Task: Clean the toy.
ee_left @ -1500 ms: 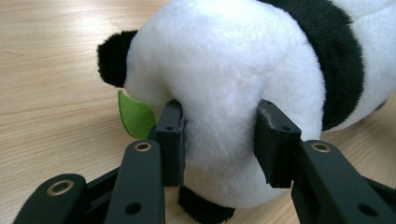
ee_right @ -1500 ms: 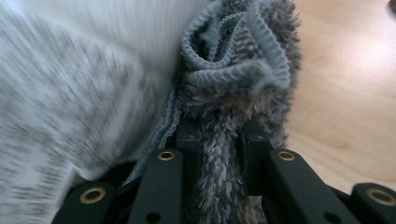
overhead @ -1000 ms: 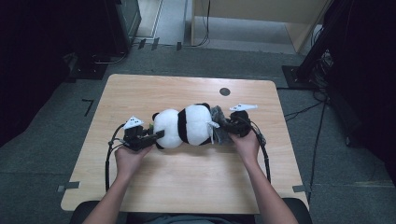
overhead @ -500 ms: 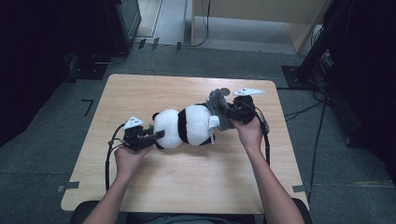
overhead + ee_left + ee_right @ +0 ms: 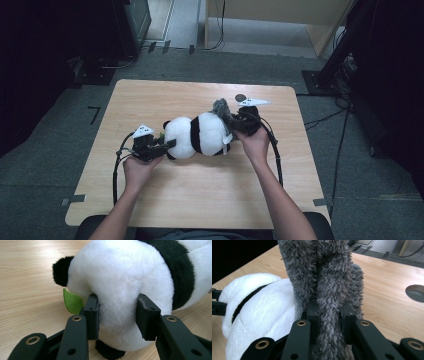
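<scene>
While the left gripper clamps the panda's head mid-frame, the right gripper pinches grey fuzzy cloth — jaws tight.

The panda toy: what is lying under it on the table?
Under the panda toy only the wooden table is visible, with a green felt leaf sticking out. Anything directly beneath its body is covered.

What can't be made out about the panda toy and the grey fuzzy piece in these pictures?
- Panda plush: its face is hidden, turned away from the high view.
- Grey fuzzy fabric: its top is cut off by the right gripper view's upper edge; what it is stays unclear.
- High view: right hand-held gripper jaws are buried in the fabric.
</scene>
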Tool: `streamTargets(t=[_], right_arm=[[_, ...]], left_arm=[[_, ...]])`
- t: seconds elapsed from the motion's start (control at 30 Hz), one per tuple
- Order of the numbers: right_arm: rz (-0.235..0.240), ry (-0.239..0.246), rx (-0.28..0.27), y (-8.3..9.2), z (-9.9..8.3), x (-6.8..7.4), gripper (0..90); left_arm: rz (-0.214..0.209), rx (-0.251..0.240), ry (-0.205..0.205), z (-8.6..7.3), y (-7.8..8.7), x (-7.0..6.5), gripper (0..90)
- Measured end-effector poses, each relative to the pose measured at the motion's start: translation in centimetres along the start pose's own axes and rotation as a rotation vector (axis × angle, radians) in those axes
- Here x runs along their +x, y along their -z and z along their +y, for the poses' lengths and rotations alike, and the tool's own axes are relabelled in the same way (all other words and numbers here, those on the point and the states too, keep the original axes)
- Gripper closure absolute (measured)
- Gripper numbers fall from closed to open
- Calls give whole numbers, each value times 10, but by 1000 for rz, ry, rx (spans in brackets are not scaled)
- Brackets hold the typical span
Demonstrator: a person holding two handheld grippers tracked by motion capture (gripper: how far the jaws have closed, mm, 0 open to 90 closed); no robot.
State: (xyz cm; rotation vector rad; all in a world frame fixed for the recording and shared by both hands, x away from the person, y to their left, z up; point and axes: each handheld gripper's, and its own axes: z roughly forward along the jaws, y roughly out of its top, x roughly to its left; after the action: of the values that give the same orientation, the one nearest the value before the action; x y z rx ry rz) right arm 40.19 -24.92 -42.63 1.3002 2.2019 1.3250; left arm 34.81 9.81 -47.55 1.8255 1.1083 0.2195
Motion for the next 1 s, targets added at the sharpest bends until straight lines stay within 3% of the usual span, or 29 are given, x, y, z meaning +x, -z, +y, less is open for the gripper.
streamTargets(t=[0.2,0.5,0.73,1.0], right_arm=[[28,-46,-38,-2,-11,-6,759],[32,-65,-23,-5,-19,-10,759],[3,-48,32,-10,-29,-12,759],[-11,-15,182,-26,-44,-16,755]], left_arm=[[-6,-2,0,0,0,1,590],[-12,-2,4,0,0,2,587],[-11,-1,4,0,0,1,586],[-16,0,9,0,1,2,587]])
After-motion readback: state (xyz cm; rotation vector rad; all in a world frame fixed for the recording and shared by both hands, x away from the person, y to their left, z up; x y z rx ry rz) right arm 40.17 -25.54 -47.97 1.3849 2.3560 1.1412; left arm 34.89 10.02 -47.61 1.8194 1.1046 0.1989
